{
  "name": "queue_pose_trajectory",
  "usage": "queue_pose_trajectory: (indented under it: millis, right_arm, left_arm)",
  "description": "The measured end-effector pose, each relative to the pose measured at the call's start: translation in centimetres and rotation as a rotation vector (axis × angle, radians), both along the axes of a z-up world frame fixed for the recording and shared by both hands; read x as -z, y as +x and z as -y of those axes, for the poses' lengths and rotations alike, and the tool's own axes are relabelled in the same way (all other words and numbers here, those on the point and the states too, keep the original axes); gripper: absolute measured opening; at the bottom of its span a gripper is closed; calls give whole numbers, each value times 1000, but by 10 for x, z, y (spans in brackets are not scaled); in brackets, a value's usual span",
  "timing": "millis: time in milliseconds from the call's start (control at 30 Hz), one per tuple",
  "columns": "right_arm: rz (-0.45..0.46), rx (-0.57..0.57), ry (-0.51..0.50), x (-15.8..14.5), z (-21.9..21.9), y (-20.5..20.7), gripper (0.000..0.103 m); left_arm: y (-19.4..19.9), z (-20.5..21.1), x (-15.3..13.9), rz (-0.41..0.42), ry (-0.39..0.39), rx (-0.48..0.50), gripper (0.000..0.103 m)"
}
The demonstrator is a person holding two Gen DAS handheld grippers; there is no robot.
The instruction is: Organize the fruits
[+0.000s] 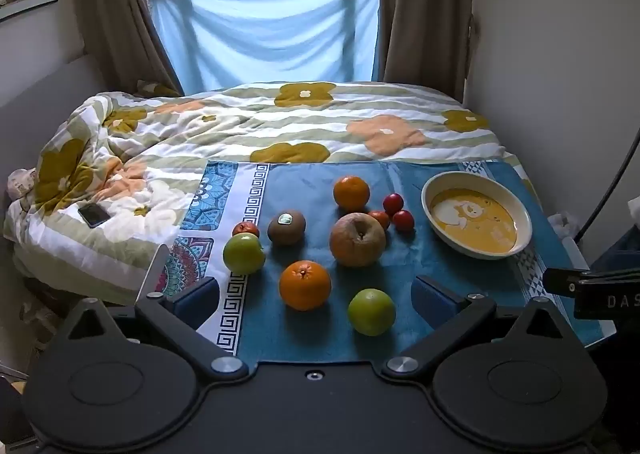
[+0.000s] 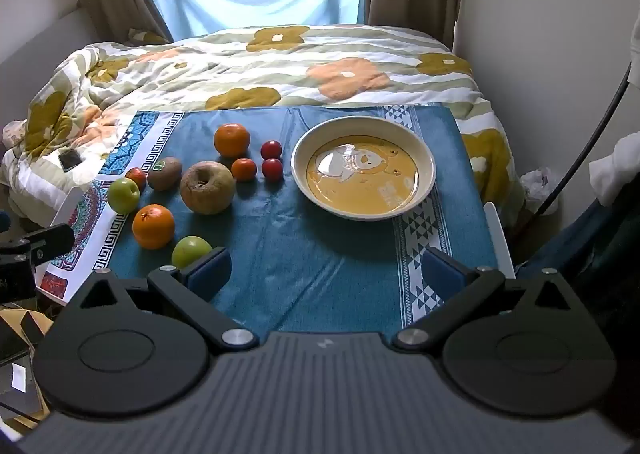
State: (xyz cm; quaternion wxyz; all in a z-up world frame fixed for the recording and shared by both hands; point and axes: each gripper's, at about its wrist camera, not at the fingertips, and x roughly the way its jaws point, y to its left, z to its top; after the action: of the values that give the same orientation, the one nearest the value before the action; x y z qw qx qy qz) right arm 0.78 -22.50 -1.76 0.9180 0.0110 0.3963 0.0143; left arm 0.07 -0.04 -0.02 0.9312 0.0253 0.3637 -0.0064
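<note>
Loose fruit lies on a blue cloth (image 1: 400, 266) (image 2: 300, 246): two oranges (image 1: 305, 285) (image 1: 351, 193), two green apples (image 1: 371, 311) (image 1: 243, 253), a large wrinkled apple (image 1: 357, 240) (image 2: 207, 187), a kiwi (image 1: 286, 227) (image 2: 164, 173) and several small red tomatoes (image 1: 403, 220) (image 2: 272, 169). A cream bowl (image 1: 440, 183) (image 2: 424, 149) with a yellow bear print stands empty at the right. My left gripper (image 1: 316, 300) hangs open above the near orange and green apple, gripping nothing. My right gripper (image 2: 326, 276) is open over bare cloth in front of the bowl, its left pad beside the near green apple (image 2: 191, 250).
The cloth covers a small table pushed against a bed with a flowered duvet (image 1: 280, 121). A phone (image 1: 93, 214) lies on the duvet at the left. Walls close in on both sides, and a dark cable (image 2: 592, 133) arcs down at the right.
</note>
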Motion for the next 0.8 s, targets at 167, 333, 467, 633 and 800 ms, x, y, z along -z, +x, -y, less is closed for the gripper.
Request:
queue_pose_trajectory:
  millis: [167,333,467,633,800]
  right_arm:
    - [4,-4,-1,-1,-1,2,103]
    - [4,-10,2,1,-7,2,103]
    - [-2,-8,0,1,-8,5,103]
    - [-6,-11,5,1,-6,6,103]
    - [-9,-14,6,2,-7,6,103]
  left_arm:
    - [5,3,1,-7,6,-2,103]
    - [4,0,1,3,-8,-2,103]
    - [5,0,2,2,-7,-5,103]
    - [6,-5,0,-1,-10,-10,103]
    - [7,-13,2,-3,-11,-12,103]
